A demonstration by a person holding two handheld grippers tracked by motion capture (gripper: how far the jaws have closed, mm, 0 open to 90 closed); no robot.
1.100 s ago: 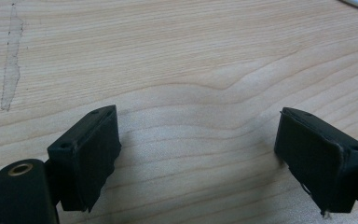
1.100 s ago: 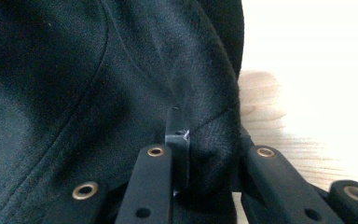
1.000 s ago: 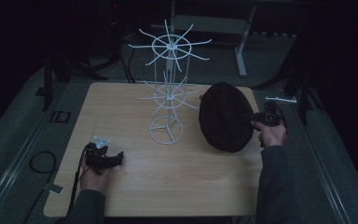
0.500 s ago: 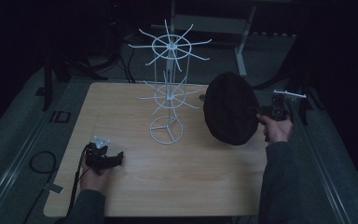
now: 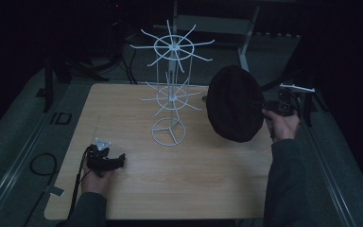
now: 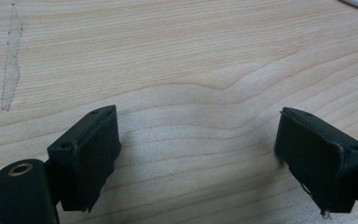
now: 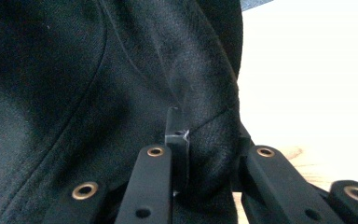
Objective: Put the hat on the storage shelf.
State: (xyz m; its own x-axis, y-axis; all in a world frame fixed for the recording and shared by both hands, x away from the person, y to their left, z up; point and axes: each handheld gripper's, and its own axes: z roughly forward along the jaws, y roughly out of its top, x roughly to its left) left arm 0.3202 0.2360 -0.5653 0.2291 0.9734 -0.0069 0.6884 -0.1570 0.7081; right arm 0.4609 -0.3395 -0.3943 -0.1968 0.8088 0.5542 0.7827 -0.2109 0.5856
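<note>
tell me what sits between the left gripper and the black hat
In the high view, the white wire rack stands between the left gripper and the black hat.

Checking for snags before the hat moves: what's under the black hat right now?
The black hat hangs lifted in the right gripper; below its lower edge bare table shows. The tabletop behind it is covered.

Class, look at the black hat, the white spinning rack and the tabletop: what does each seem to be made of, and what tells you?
Black hat: woven cloth, matte; fine weave and stitched seams show, and it folds between the jaws.
White rack: thin wire, probably painted or coated metal; slender stiff spokes.
Table: pale wood or wood-look laminate; grain lines, smooth finish.
</note>
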